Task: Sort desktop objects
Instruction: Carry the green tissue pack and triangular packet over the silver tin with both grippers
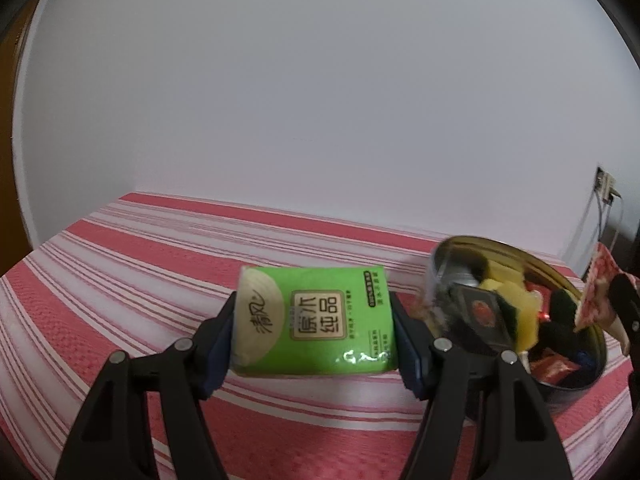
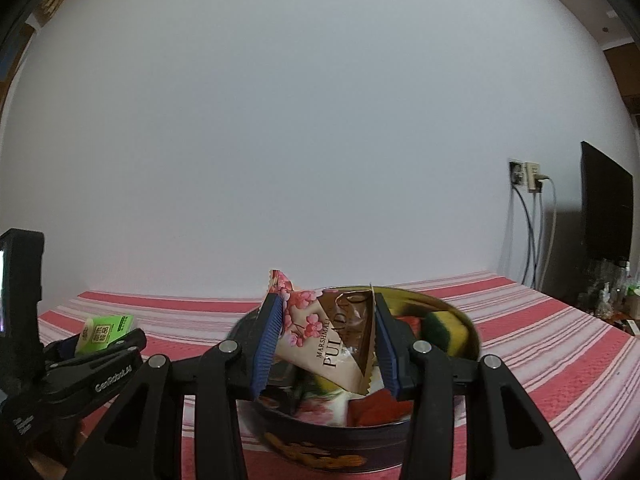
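Note:
My left gripper point(image 1: 314, 334) is shut on a green tissue pack point(image 1: 316, 320), held above the striped cloth to the left of a round metal tin point(image 1: 452, 252). The tin holds a yellow-and-green sponge point(image 1: 512, 300), red wrappers and a dark box. Over that tin point(image 2: 320, 446), my right gripper point(image 2: 324, 344) is shut on a pink-and-brown marshmallow packet point(image 2: 328, 334). The sponge point(image 2: 448, 330) lies at the tin's far right. In the right wrist view the left gripper point(image 2: 104, 340) shows at the left with the tissue pack point(image 2: 106, 330); in the left wrist view the packet point(image 1: 596, 292) shows at the right edge.
A red-and-white striped cloth point(image 1: 120, 280) covers the table up to a white wall. A wall socket with cables point(image 2: 528, 178) and a dark screen point(image 2: 606, 208) stand at the right. Small clutter point(image 2: 608, 296) sits past the table's right end.

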The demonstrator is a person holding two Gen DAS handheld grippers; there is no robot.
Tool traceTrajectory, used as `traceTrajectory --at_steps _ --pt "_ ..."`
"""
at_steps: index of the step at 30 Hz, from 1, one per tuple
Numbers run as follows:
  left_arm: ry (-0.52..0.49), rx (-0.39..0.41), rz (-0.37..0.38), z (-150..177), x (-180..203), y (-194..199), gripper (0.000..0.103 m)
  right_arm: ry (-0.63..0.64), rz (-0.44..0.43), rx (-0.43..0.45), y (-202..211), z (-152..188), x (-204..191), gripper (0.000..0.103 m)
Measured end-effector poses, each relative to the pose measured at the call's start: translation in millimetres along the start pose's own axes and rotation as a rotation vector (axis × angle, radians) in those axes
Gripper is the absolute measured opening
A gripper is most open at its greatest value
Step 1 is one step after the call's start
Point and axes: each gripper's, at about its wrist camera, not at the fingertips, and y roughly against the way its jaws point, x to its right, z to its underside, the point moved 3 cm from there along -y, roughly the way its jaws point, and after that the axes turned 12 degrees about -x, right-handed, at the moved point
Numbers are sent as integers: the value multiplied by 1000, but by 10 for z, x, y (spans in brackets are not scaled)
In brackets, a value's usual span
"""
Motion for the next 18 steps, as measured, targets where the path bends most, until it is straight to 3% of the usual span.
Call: traceTrajectory --at_steps 14,18 --pt "-130 54 131 -58 777 273 68 -34 150 29 -134 -305 819 47" --pt "-166 49 154 -118 1070 210 68 -13 127 -21 -373 -419 986 48"
